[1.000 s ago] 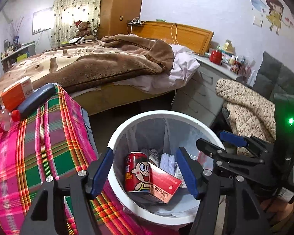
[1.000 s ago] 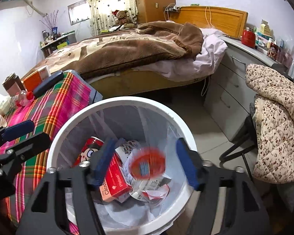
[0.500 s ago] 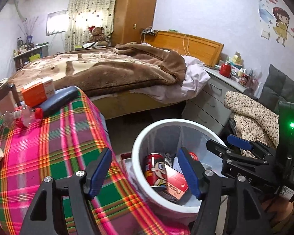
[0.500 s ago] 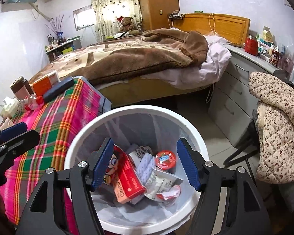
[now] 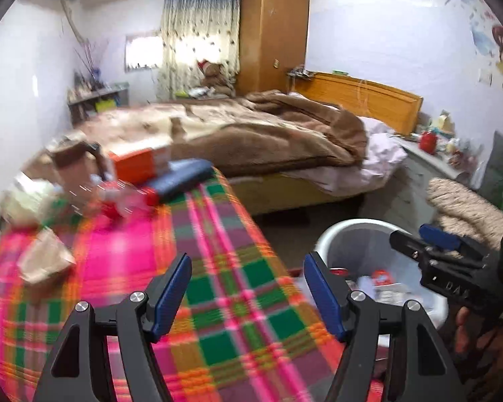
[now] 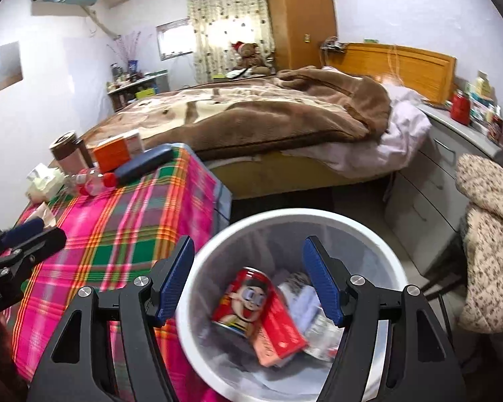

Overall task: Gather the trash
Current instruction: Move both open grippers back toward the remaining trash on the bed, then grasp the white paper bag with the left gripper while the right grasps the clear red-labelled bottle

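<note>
A home bedroom: beyond the jaws lies a bed (image 6: 251, 117) under a brown blanket, with a wardrobe (image 6: 298, 13), curtains (image 6: 228, 20) (a teddy bear (image 6: 248, 55) beneath) and cartoon wall stickers (image 5: 499, 47).

Daylight glowing through the curtained window (image 6: 229, 30), overexposed at its centre, soft even room light, left wrist view smeared by motion blur across the plaid surface (image 5: 198, 288), right wrist view sharper, fisheye bending and dark vignette at corners.
</note>
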{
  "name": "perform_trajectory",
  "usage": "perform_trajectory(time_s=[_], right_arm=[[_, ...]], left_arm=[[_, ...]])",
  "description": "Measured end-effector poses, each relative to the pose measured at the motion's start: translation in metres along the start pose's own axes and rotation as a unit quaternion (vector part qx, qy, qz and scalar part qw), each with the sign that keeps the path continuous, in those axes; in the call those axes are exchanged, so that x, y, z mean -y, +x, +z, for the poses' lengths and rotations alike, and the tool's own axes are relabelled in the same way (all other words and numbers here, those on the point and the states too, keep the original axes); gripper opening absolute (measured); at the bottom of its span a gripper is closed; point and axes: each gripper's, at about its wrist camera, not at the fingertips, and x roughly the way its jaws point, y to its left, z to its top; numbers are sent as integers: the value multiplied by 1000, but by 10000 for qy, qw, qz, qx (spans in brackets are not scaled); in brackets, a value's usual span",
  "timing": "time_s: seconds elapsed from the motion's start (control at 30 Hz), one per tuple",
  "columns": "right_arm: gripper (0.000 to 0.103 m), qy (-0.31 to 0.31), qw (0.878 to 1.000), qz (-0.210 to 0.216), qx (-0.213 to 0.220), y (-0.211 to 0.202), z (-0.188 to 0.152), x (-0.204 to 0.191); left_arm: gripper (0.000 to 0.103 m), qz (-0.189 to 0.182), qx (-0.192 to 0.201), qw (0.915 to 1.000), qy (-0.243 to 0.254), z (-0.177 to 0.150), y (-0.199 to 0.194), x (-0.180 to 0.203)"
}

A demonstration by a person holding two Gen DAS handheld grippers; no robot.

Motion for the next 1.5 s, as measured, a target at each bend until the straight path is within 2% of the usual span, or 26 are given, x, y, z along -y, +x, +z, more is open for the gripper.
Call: perform_trajectory(time_s=[0.1,0.47,0.53,0.63,0.7,0.9,1.0,1.13,1.43,1.5], right_arm=[[69,-126,9998,135,8,5,3,-16],[69,-612,9958,687,-18,25,19,-78],[69,-739,9940,804,-36,30,22,-91],[69,-899,9910,992,-41,39,26,-111],[69,-957,9881,1199,-89,48,30,-123],[69,-1302,9807,1435,-250,75,37,-158],[69,-1435,9756,1625,-335,89,43,-174],[70,-1614,9707,1749,-331,108,54,-195],[70,-1984,9557,2115,-512,154,79,-234],[70,-2033,9512,2237,-614,165,82,-241]], left_arm=[[69,8,-4,9998,-189,-1,-6,-23],[69,578,150,9965,-584,-1,-22,-110],[70,679,162,9956,-617,-1,-23,-124],[78,812,146,9936,-765,-3,-22,-152],[78,889,122,9921,-882,-6,-22,-171],[78,1187,97,9873,-1050,-15,-16,-225],[78,1312,28,9868,-950,-18,-10,-242],[78,1245,-127,9876,-944,-19,5,-259],[79,1190,-573,9910,-226,-19,47,-275],[79,1059,-707,9917,-166,-21,56,-279]])
